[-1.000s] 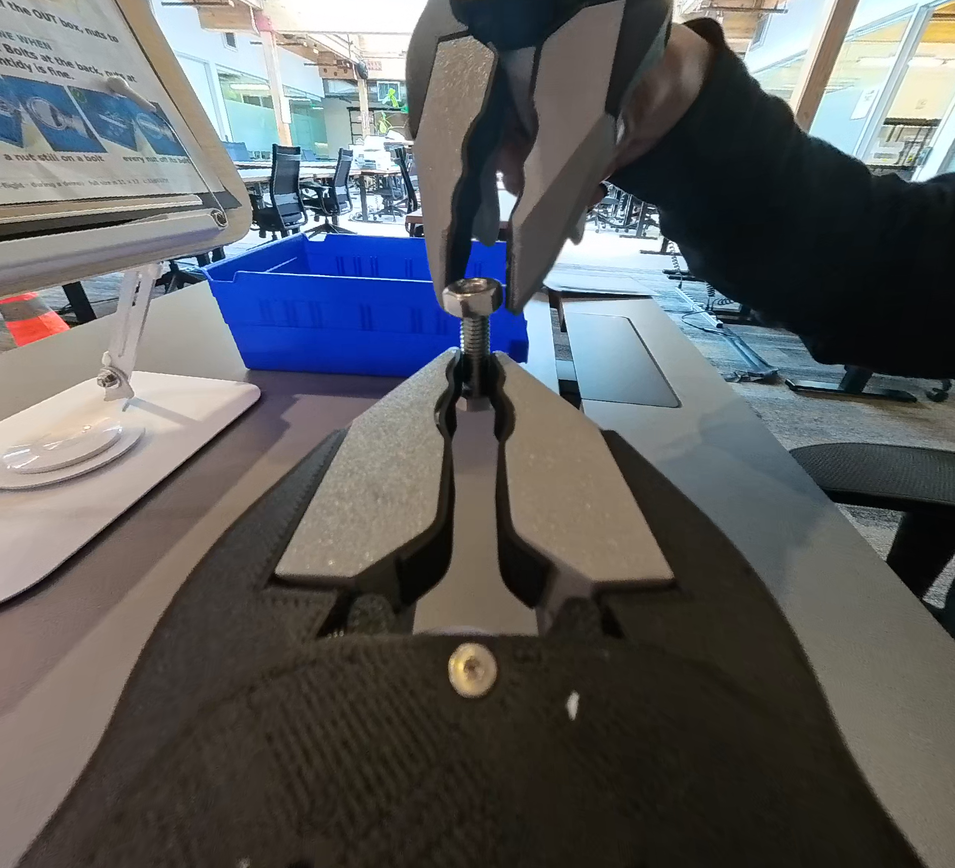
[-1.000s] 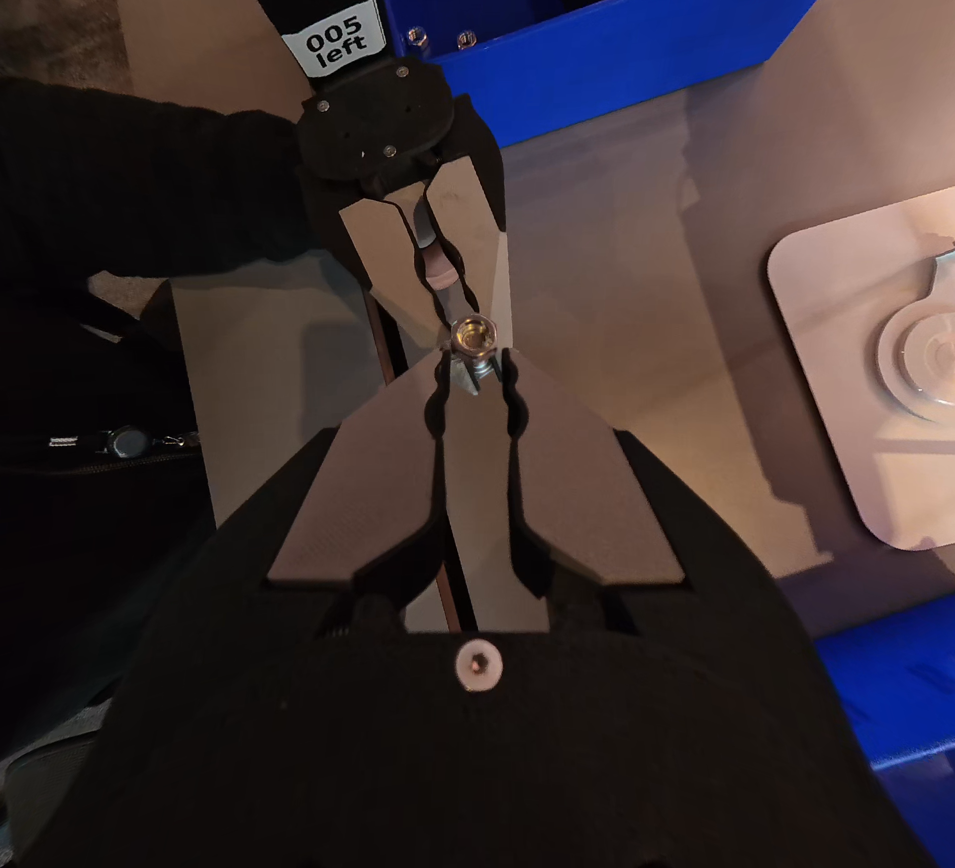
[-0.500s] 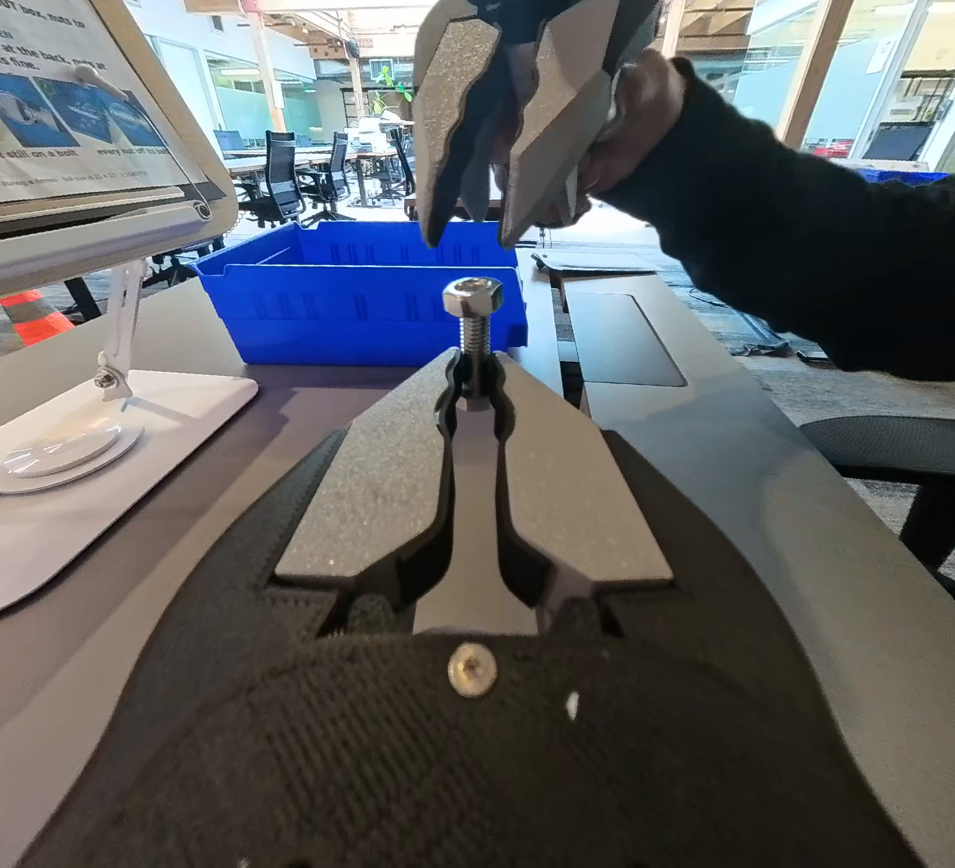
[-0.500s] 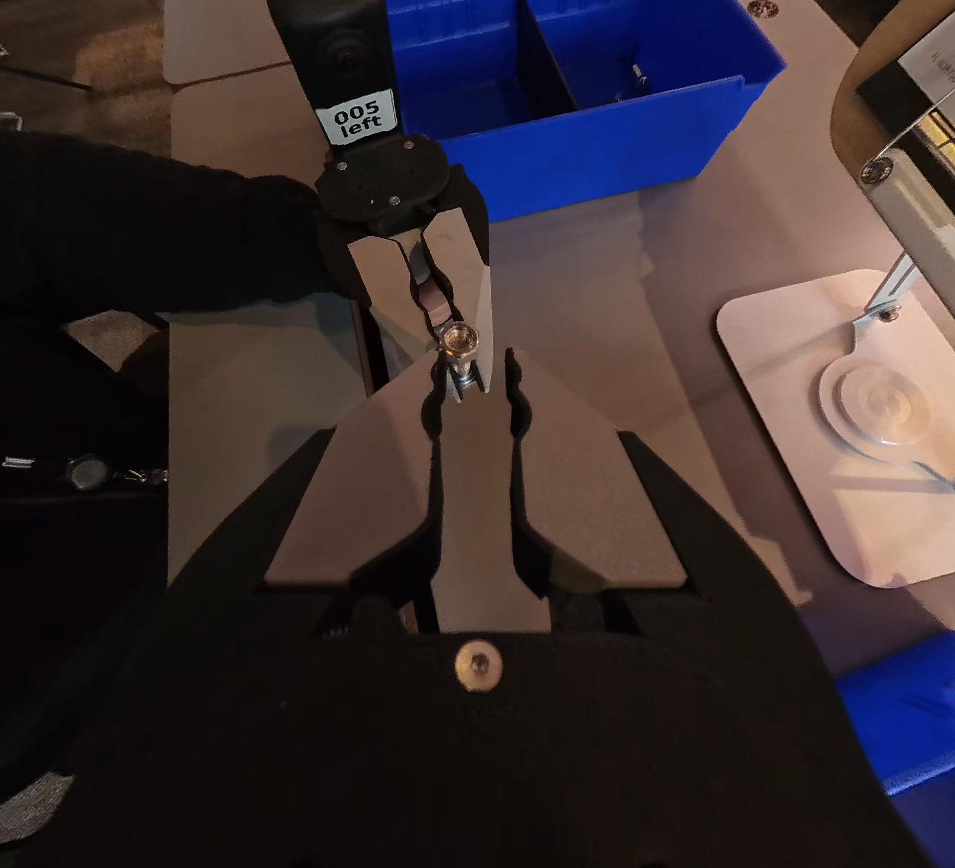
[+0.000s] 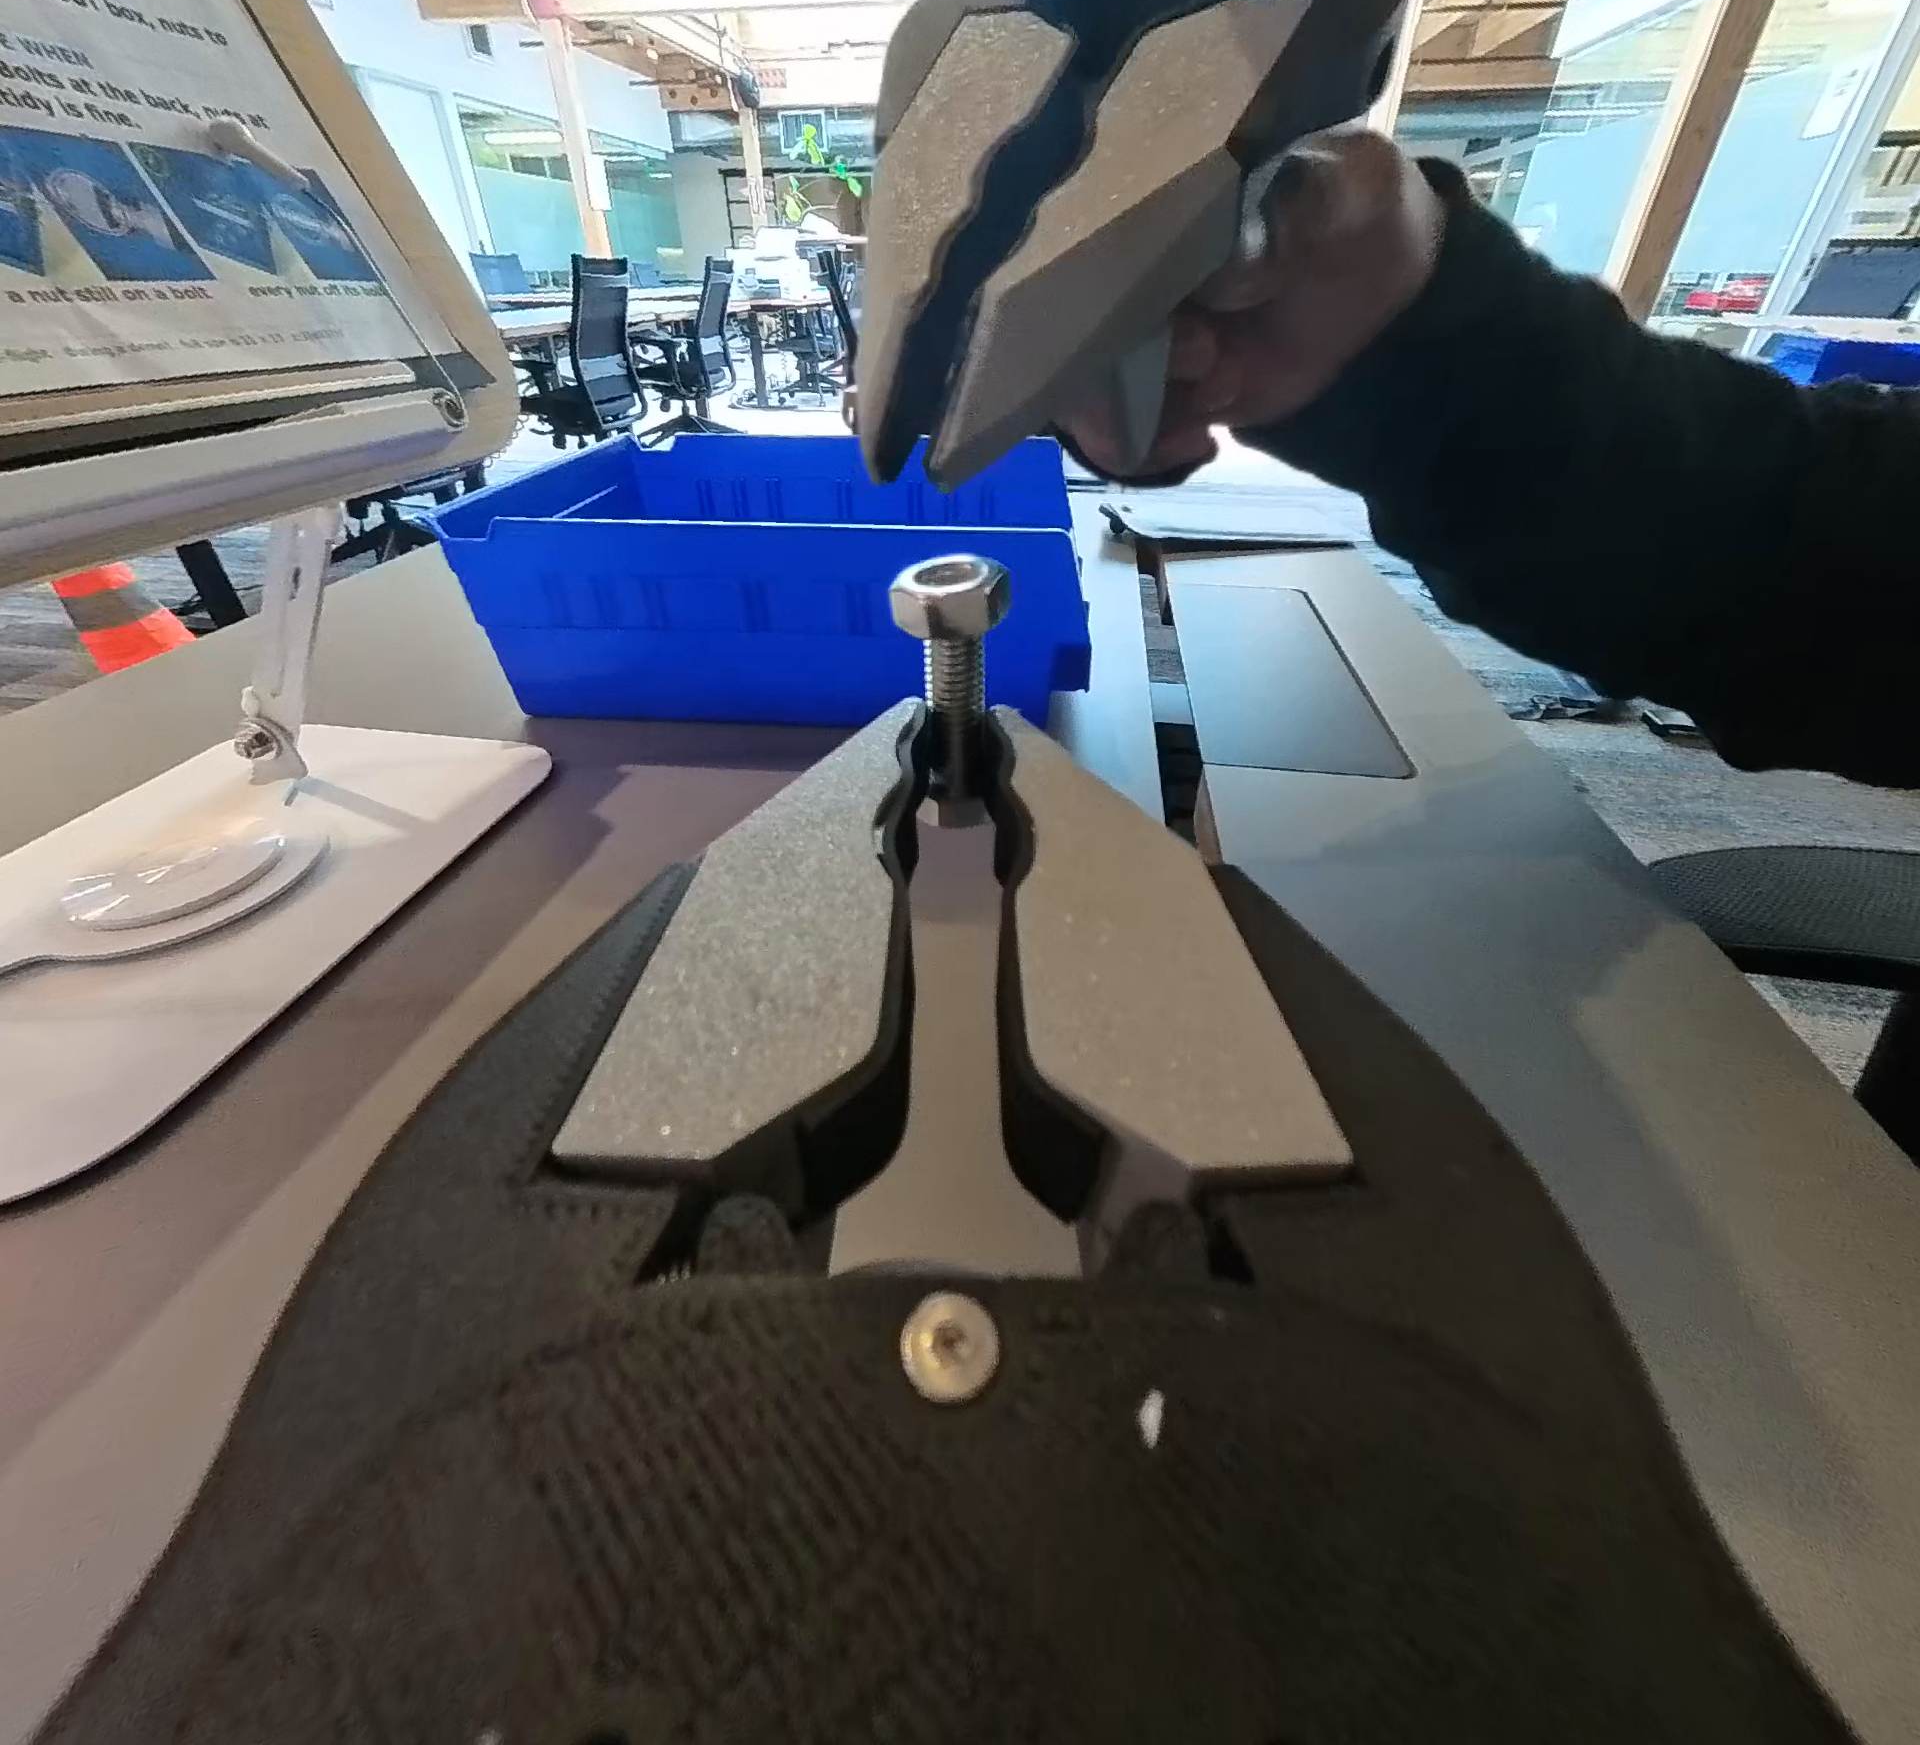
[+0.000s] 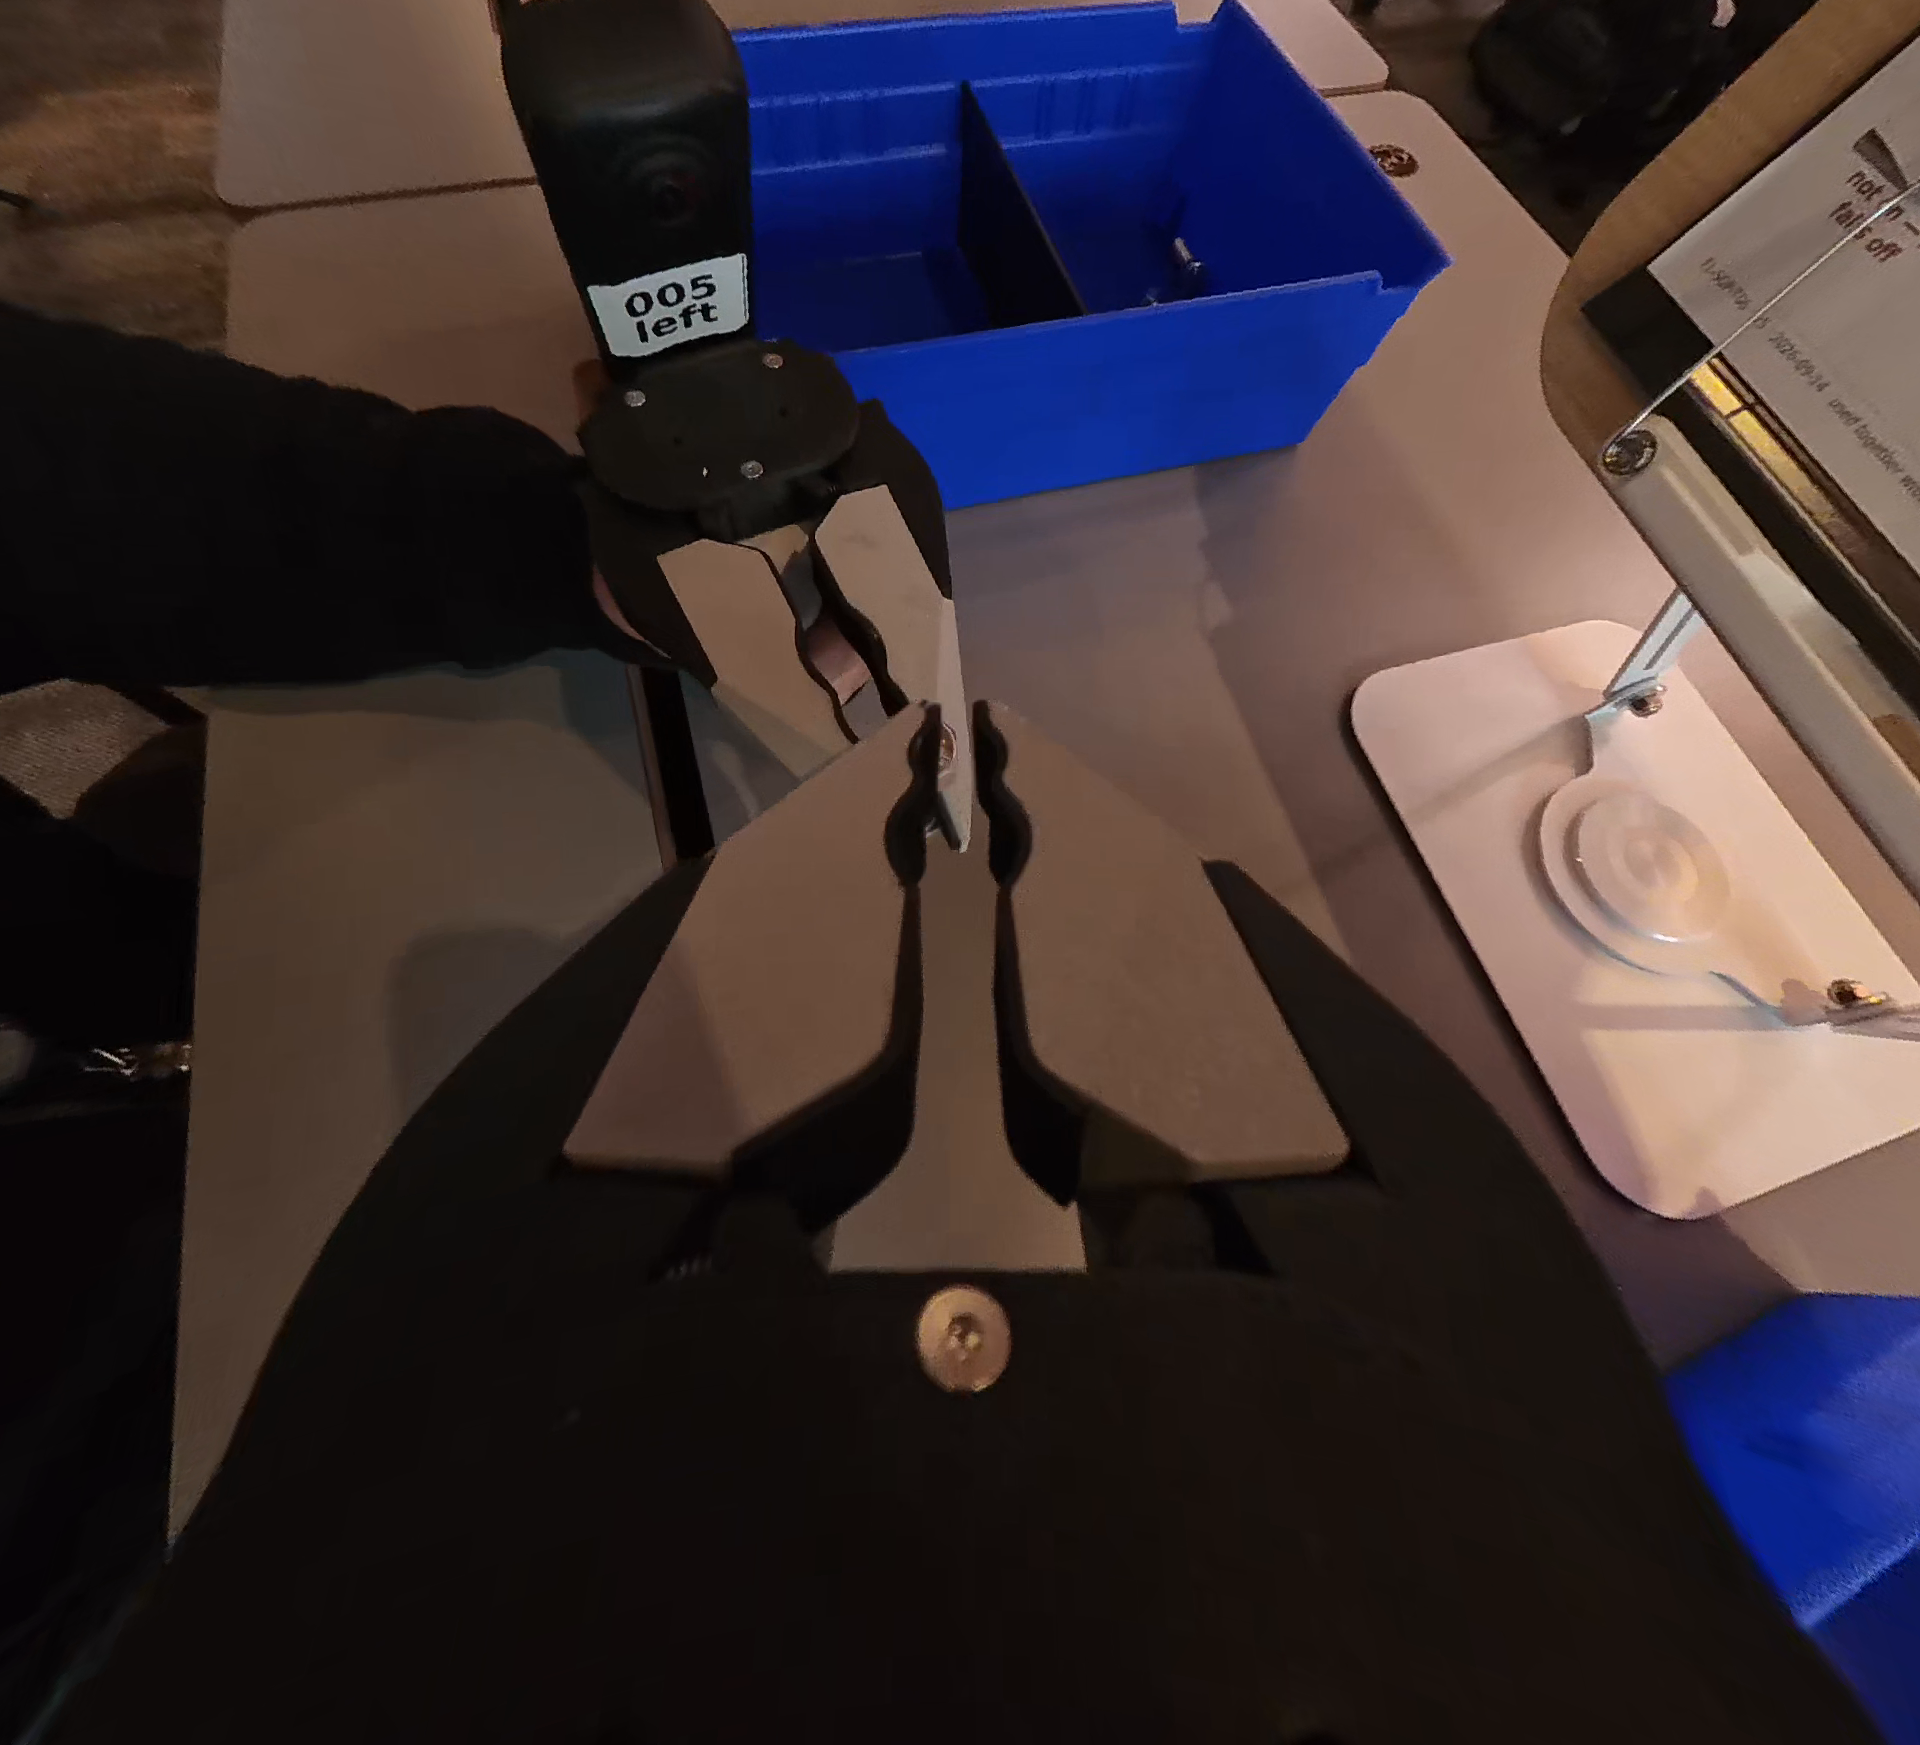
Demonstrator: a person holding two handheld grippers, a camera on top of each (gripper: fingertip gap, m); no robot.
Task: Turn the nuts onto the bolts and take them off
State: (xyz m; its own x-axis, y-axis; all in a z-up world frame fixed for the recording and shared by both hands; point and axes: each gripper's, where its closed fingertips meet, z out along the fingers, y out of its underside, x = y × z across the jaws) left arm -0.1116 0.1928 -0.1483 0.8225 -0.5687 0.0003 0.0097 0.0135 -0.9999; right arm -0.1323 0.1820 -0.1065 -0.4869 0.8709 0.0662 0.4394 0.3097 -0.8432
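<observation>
In the left wrist view, the left gripper (image 5: 956,739) is clamped on the lower end of a bolt (image 5: 952,687) that stands upright between its fingertips, threads bare above them, with a nut (image 5: 950,596) sitting at the very top of the shaft. At 12 o'clock above the nut hangs the right gripper (image 5: 906,464), tips pointing down and clear of the nut, with only a narrow slit between them and nothing held; a hand (image 5: 1278,293) in a black sleeve holds it from 2 o'clock. Behind the bolt a blue bin (image 5: 769,615) rests on the grey table (image 5: 1558,1020), and at 9 o'clock a white stand (image 5: 260,822) carries a tilted board with a printed sheet. In the right wrist view, looking down, the right gripper (image 6: 951,719) shows its two fingers nearly together, a slim gap running between them, empty. Just past its tips at 12 o'clock lies the left gripper (image 6: 940,760), closed on the bolt, of which only a small glint of the nut (image 6: 945,741) shows; the rest is hidden by the fingers. The blue bin (image 6: 1091,407), split by a dark divider, sits at 12 o'clock, a few small metal parts in its right-hand compartment. The white stand (image 6: 1662,947) is at 3 o'clock on the table (image 6: 416,864).
</observation>
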